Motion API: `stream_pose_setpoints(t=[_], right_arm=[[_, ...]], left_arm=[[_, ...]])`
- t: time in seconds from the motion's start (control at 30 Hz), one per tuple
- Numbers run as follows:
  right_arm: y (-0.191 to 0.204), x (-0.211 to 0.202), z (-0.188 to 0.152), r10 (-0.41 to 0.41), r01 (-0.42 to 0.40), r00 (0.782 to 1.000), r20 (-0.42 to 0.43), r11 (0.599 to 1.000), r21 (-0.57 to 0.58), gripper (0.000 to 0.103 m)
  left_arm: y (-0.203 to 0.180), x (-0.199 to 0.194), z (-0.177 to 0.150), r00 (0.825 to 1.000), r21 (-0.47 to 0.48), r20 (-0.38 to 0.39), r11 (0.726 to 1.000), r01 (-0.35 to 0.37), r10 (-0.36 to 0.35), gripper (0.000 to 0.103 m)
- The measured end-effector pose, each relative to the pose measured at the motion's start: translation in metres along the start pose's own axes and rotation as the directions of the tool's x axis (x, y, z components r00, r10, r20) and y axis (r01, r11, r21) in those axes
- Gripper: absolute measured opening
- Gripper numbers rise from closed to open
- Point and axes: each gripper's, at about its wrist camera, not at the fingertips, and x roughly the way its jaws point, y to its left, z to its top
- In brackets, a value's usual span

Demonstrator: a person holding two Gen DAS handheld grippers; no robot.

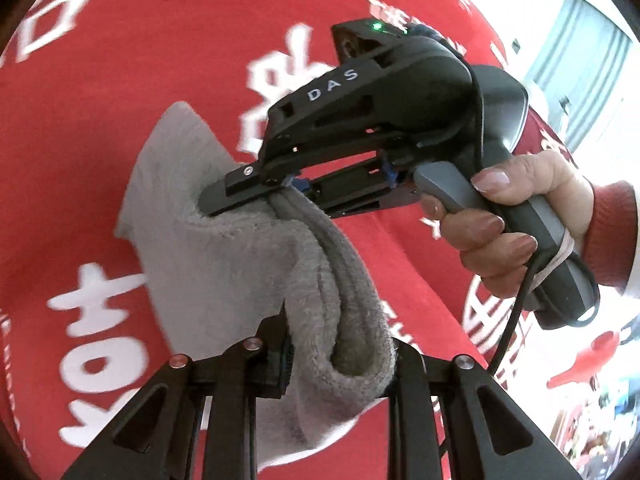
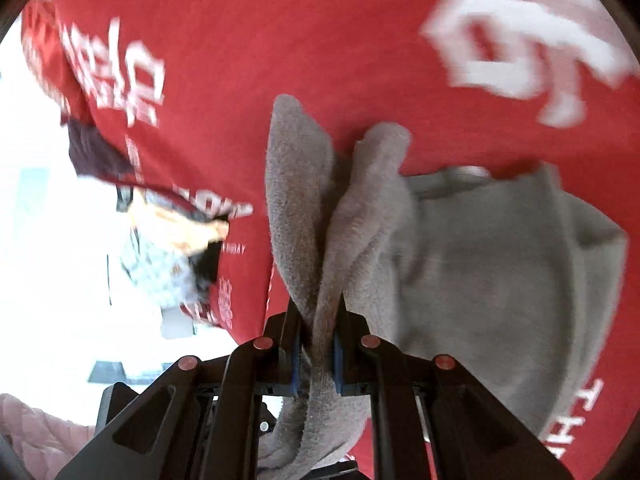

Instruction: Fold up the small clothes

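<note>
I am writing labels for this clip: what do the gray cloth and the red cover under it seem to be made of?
Gray cloth: seemingly terry or fleece, matte, with a fuzzy, looped pile on its folds. Red cover: probably a smooth woven or synthetic sheet with printed white letters; blur hides the weave.

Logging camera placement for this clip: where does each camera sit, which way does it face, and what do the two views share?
Left wrist: on the left gripper, looking along its fingers at the grey cloth over a red printed cloth; the right gripper and right hand show.
Right wrist: on the right gripper, facing the grey cloth; no hand shows.
Shared: the grey cloth, clamped by both, and the red backdrop.
</note>
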Motion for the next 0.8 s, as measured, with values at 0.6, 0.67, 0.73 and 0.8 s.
stream_pose_setpoints(t=[0.6, 0.67, 0.73, 0.8], right_arm=[[-0.158, -0.017, -0.044, -0.153, 0.139, 0.987, 0.054, 0.967, 0.213, 0.018], [-0.15, -0.021, -0.045, -0.179, 0.164, 0.983, 0.045, 0.961, 0.222, 0.02], [-0.142, -0.025, -0.049, -0.206, 0.192, 0.978, 0.041, 0.955, 0.227, 0.029], [-0.133, -0.035, -0.06, -0.232, 0.217, 0.972, 0.038, 0.949, 0.227, 0.047]], left_arm=[[-0.064, 0.115, -0.032, 0.968, 0.009, -0.249, 1.0, -0.02, 0.021, 0.024], [-0.064, 0.104, -0.031, 0.965, 0.002, -0.258, 0.999, -0.036, 0.036, 0.044], [-0.059, 0.082, -0.032, 0.971, -0.016, -0.234, 0.998, -0.061, 0.056, 0.07], [-0.054, 0.06, -0.034, 0.975, -0.018, -0.211, 0.997, -0.08, 0.075, 0.07]])
